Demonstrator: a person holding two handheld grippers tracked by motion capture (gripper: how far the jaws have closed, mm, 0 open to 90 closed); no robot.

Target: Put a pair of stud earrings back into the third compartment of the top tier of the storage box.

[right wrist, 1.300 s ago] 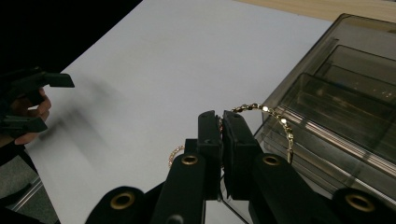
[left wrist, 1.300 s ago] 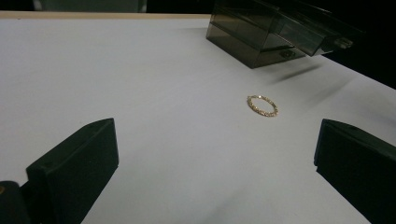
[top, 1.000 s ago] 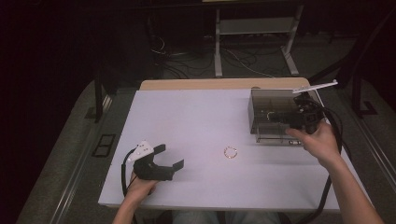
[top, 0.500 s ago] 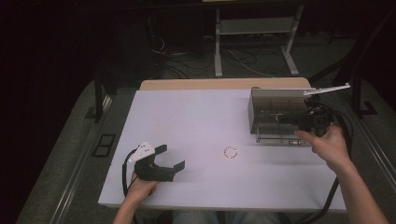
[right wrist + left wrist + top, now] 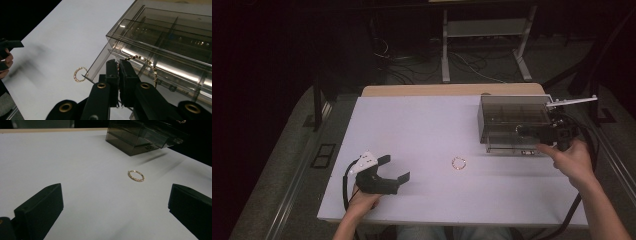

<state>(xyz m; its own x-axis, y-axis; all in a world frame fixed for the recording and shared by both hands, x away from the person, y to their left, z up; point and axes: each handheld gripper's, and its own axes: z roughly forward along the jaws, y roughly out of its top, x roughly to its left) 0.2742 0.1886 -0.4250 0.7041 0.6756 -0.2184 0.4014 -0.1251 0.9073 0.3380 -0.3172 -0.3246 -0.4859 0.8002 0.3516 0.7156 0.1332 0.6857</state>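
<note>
High view, left to right: left gripper rests on the white table, jaws wide apart. Gold ring lies mid-table. Right gripper, jaws clamped on a gold chain bracelet, hovers over the smoked drawer box. Likely step: stowing jewellery; next, lower bracelet into a compartment.

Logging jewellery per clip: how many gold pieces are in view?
2. A ring lies loose mid-table; a chain is pinched in the shut right gripper at the box. The smoky box may hide more.
</note>
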